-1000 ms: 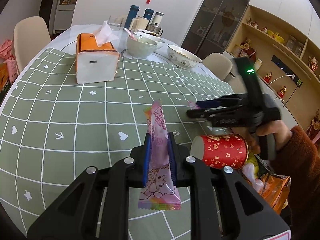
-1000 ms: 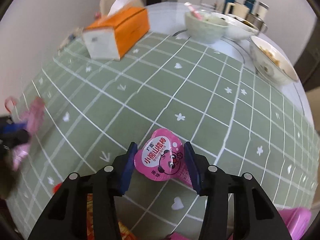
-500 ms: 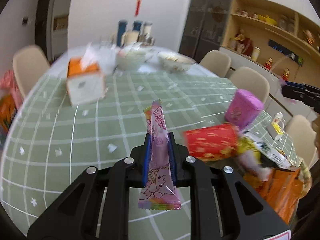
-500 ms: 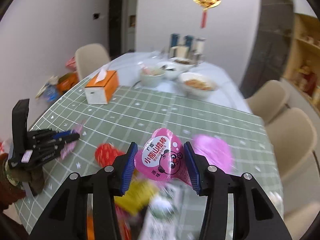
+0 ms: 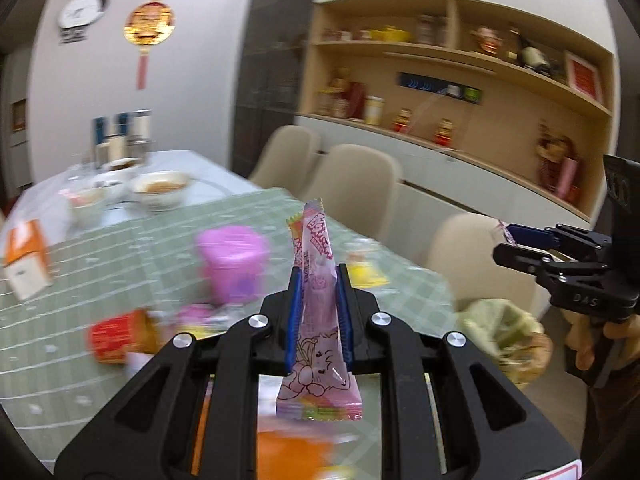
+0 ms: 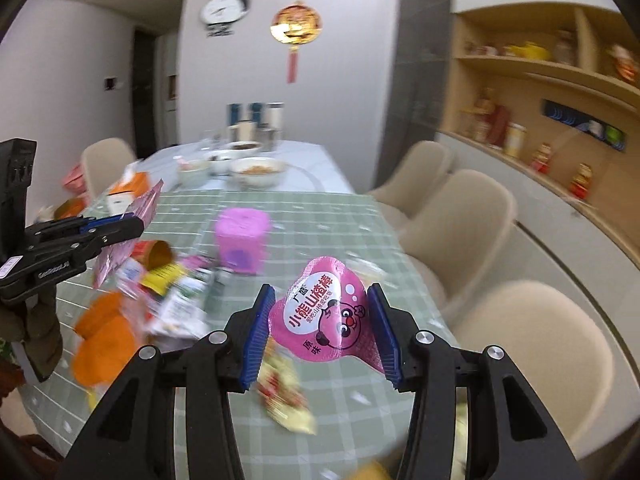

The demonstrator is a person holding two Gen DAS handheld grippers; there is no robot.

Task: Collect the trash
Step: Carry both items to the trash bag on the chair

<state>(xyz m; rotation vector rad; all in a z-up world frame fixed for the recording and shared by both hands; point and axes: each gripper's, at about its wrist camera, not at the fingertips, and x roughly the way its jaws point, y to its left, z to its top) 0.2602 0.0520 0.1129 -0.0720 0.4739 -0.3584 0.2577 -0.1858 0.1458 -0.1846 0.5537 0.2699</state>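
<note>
Both my grippers pinch light, crinkly wrappers, left [image 5: 318, 312] a stick wrapper [image 5: 318, 320] mid-length, right [image 6: 318, 332] a pink pouch [image 6: 326, 316] by its edges.

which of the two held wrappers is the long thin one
The left gripper's wrapper: a narrow pale pink stick pack standing on end. The right gripper's wrapper is wide, rounded and darker pink.
</note>
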